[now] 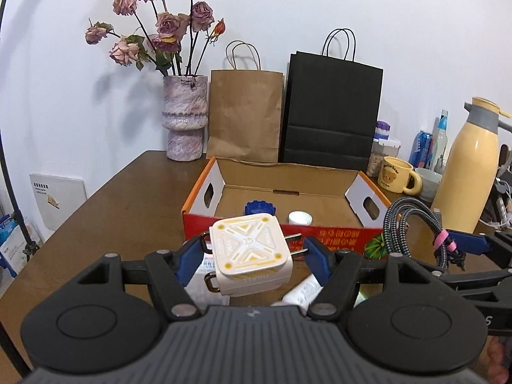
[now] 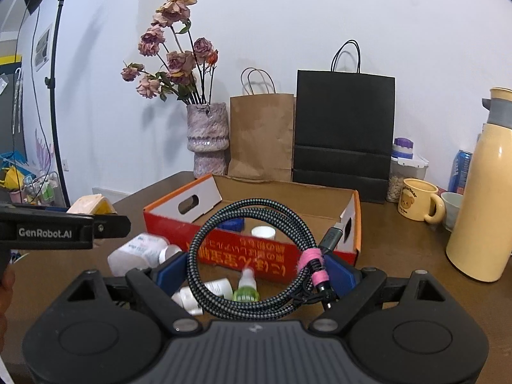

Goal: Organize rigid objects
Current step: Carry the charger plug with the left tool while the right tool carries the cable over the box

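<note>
Pinching a white plug (image 1: 252, 256), the left gripper (image 1: 254, 251) is holding it just before the box (image 1: 336, 235). Right gripper (image 2: 256, 272) is squeezing a coiled cable (image 2: 256, 256). Two caps (image 1: 260, 207) are sitting in the box already. Bottles (image 2: 137, 252) are waiting on the tabletop (image 1: 128, 211). "GenRobot.AI" is showing; the mug (image 2: 416, 200) maybe says "Butterbear".

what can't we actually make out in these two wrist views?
- Left wrist view: the box front wall hides all but the tops of the blue cap and white cap.
- Left wrist view: the charger in the left gripper covers the items beneath; labels unreadable.
- Right wrist view: the cable coil in the right gripper crosses the small bottles; print too small.
</note>
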`<control>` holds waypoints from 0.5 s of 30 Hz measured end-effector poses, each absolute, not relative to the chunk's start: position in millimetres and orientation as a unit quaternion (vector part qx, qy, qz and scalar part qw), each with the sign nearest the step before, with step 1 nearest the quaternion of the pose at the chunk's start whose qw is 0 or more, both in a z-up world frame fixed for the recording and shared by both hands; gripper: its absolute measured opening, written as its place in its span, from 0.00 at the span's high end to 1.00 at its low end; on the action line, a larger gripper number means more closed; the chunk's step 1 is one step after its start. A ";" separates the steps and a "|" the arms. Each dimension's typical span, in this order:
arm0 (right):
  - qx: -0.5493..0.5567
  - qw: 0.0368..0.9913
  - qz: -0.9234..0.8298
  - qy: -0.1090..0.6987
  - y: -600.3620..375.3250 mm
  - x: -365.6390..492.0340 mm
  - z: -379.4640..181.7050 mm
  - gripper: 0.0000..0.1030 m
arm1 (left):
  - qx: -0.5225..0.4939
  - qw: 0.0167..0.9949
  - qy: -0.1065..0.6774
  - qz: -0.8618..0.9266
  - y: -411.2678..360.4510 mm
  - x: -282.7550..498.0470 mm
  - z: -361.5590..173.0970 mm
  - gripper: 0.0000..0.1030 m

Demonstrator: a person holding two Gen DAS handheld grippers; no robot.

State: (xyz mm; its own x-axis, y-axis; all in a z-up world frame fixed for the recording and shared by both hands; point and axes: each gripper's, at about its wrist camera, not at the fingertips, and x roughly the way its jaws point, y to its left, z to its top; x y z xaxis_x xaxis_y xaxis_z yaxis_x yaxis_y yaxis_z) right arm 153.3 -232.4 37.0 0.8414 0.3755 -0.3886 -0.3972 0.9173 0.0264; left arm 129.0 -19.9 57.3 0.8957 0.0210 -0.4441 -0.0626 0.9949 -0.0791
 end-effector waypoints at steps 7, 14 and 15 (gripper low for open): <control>-0.021 0.961 0.193 0.195 -220.7 179.9 42.4 0.12 | -0.050 0.972 0.228 0.018 -8.7 155.9 60.7 0.32; -0.019 0.964 0.181 0.196 -212.9 207.1 46.0 0.12 | -0.050 0.974 0.220 0.011 -4.9 182.2 65.6 0.32; -0.018 0.964 0.180 0.196 -212.2 211.5 46.7 0.12 | -0.050 0.974 0.219 0.010 -4.4 186.5 66.2 0.32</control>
State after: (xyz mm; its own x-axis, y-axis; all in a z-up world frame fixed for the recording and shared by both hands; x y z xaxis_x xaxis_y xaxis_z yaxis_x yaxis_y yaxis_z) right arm 211.5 -212.2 46.7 0.8587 0.3394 -0.3839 -0.3537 0.9347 0.0352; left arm 186.5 -4.4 66.2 0.9034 -0.0019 -0.4287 -0.0419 0.9948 -0.0928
